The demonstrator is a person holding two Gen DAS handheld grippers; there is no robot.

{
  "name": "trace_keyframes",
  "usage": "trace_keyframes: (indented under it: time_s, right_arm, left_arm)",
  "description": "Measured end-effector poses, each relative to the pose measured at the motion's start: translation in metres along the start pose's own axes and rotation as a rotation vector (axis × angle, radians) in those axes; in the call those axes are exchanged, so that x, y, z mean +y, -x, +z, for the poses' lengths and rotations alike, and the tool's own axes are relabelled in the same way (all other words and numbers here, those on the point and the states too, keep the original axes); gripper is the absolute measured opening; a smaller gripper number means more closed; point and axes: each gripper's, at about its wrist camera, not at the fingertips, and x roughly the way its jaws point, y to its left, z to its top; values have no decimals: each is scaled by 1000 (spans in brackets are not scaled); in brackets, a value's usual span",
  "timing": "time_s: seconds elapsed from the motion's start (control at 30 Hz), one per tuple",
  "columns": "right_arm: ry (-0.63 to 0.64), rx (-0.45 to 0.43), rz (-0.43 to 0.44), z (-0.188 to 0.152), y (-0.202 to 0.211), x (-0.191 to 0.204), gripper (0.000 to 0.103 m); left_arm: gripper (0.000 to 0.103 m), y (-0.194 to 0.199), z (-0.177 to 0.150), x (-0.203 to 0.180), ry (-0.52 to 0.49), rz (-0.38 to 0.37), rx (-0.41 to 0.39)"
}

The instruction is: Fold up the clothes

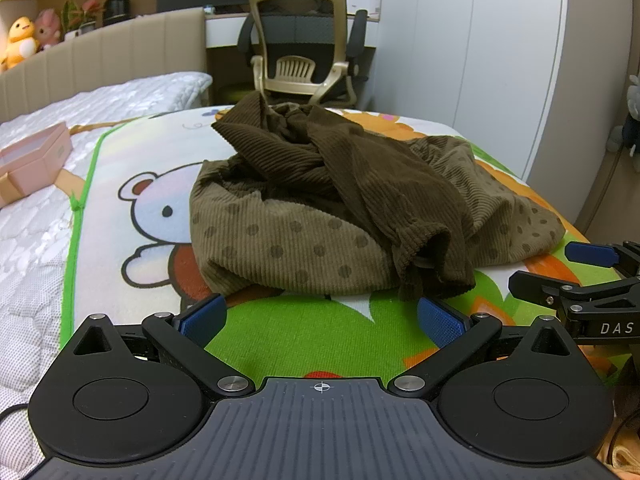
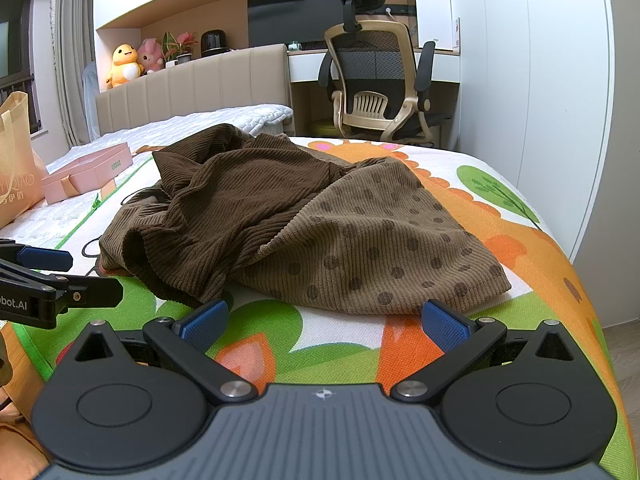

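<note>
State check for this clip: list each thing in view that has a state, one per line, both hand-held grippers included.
Left hand-held gripper: open, empty, short of the garment.
Right hand-held gripper: open, empty, short of the garment.
Brown corduroy garment: crumpled, unfolded, on the mat.
Play mat: spread flat on the bed.
Pink box: lying on the bed beside the mat.
Office chair: unoccupied, by the desk.

The garment (image 1: 340, 200) lies bunched; its folds hide its shape and the mat (image 1: 132, 152) beneath. The right gripper (image 1: 576, 276) is cut off by the left view's right edge. The bag (image 2: 16, 160) is cut by the right view's left edge, its print partly unreadable. The box (image 1: 32, 160) runs off the left view's left edge.
</note>
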Motion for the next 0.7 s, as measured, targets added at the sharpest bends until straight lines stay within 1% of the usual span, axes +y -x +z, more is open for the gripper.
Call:
trace_keyframes:
  time_s: [0.7]
  right_arm:
    - [-7, 6, 3, 0, -2, -2, 103]
  left_arm:
    - [103, 0, 0, 0, -1, 2, 1]
